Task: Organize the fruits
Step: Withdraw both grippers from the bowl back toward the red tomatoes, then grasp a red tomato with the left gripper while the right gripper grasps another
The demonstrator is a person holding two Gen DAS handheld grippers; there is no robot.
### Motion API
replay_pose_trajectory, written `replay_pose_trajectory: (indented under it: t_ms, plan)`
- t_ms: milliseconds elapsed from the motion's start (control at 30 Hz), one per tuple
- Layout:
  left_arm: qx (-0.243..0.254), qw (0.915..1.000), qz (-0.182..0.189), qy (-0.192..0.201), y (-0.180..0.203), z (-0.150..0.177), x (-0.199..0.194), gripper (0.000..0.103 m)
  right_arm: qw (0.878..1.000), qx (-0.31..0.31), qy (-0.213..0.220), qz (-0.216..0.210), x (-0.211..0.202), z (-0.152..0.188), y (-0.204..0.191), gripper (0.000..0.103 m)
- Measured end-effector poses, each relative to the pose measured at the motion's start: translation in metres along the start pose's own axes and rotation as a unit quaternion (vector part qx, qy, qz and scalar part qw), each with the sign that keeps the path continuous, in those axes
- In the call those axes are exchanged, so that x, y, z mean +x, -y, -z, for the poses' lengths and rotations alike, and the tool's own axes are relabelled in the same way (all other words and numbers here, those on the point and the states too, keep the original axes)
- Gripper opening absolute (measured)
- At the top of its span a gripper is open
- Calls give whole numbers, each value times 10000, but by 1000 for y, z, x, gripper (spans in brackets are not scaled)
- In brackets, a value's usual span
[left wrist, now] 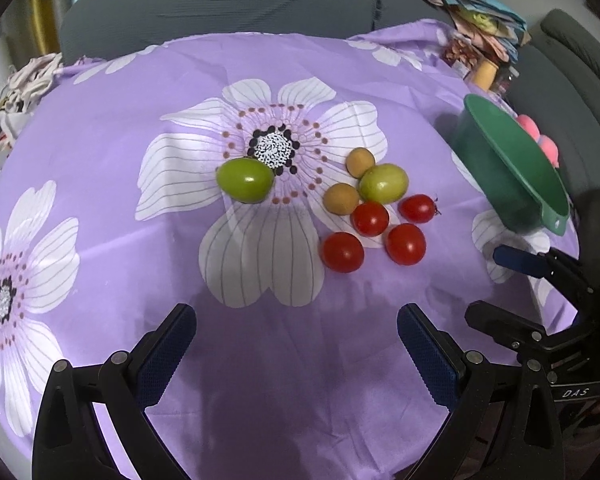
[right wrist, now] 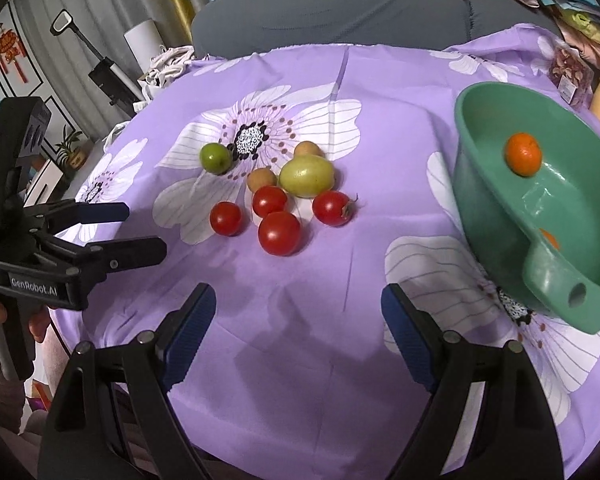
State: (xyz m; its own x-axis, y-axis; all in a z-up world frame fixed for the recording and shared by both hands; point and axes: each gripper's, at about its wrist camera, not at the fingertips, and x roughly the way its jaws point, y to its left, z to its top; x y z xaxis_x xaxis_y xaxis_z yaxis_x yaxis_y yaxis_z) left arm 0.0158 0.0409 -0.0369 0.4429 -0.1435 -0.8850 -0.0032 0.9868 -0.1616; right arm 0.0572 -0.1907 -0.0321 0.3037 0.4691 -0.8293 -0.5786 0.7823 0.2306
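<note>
Fruit lies on a purple flowered cloth point(left wrist: 100, 140). One green fruit point(left wrist: 246, 180) point(right wrist: 215, 158) sits apart on the left. A second green fruit point(left wrist: 383, 183) point(right wrist: 307, 176) is clustered with two small tan fruits point(left wrist: 341, 199) point(right wrist: 261, 179) and several red tomatoes point(left wrist: 370, 219) point(right wrist: 280, 233). At the right, a green basin point(left wrist: 512, 168) point(right wrist: 484, 200) holds an orange point(right wrist: 523, 154). My left gripper point(left wrist: 296, 316) point(right wrist: 140, 230) hovers open and empty near the cloth's front. My right gripper point(right wrist: 300, 296) point(left wrist: 496, 284) is open and empty too, short of the tomatoes.
A grey cushioned seat point(right wrist: 340, 4) runs behind the table. Piled cloth and papers point(left wrist: 484, 16) and a yellow bottle point(left wrist: 486, 74) crowd the back right. A white bag point(left wrist: 28, 80) lies at the back left. Pink round things point(left wrist: 536, 136) show beyond the basin.
</note>
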Motion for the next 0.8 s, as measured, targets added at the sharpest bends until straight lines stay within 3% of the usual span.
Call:
replay_pose_trajectory:
  t_ms: [300, 800]
  plan:
    - [261, 9995, -191, 27, 7, -5, 3, 100, 10000, -17, -91, -24, 8, -5, -1, 85]
    - [374, 9993, 24, 6, 7, -14, 11, 100, 9999, -34, -165, -38, 20, -14, -1, 85]
